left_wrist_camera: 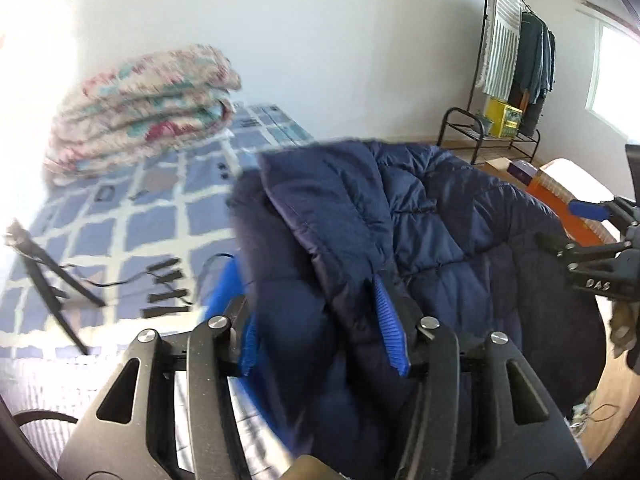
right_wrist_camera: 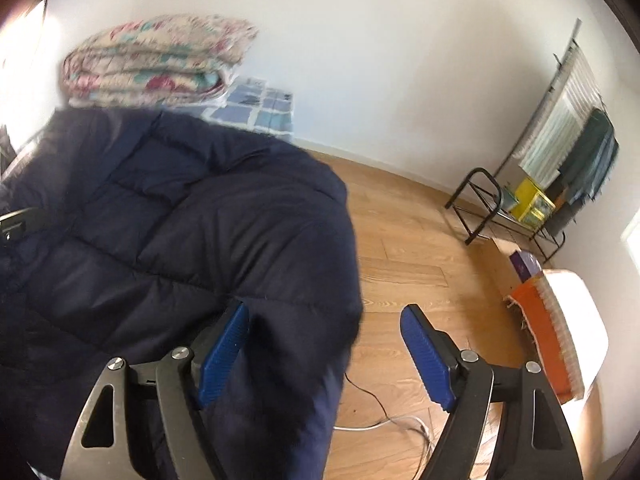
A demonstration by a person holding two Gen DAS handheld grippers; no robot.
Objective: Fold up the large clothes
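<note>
On the bed with the blue checked cover (left_wrist_camera: 132,216), a dark navy puffer jacket (left_wrist_camera: 420,220) is bunched up in a thick heap, part of it hanging past the bed's edge over the wooden floor (right_wrist_camera: 404,248). The left gripper (left_wrist_camera: 320,332) has a fold of the jacket filling the space between its two blue pads; the jaws stand fairly wide around the padded cloth, and whether they actually press on it cannot be told. The right gripper (right_wrist_camera: 324,356) is spread wide, with the jacket's edge against its left pad (right_wrist_camera: 222,356) and its right pad (right_wrist_camera: 426,356) out over bare floor, touching nothing. From the left wrist view, the right gripper's black frame shows at the far right, just beside the jacket.

A folded flowered quilt (left_wrist_camera: 144,108) sits on the bed by the white wall (right_wrist_camera: 360,40), well apart from the jacket. Black straps (left_wrist_camera: 164,288) and a thin cable lie on the cover near the left gripper. A clothes rack (left_wrist_camera: 516,60) with hanging garments stands in the corner, a yellow box (right_wrist_camera: 530,200) on its lower shelf. A white cable (right_wrist_camera: 380,426) trails across the floor.
</note>
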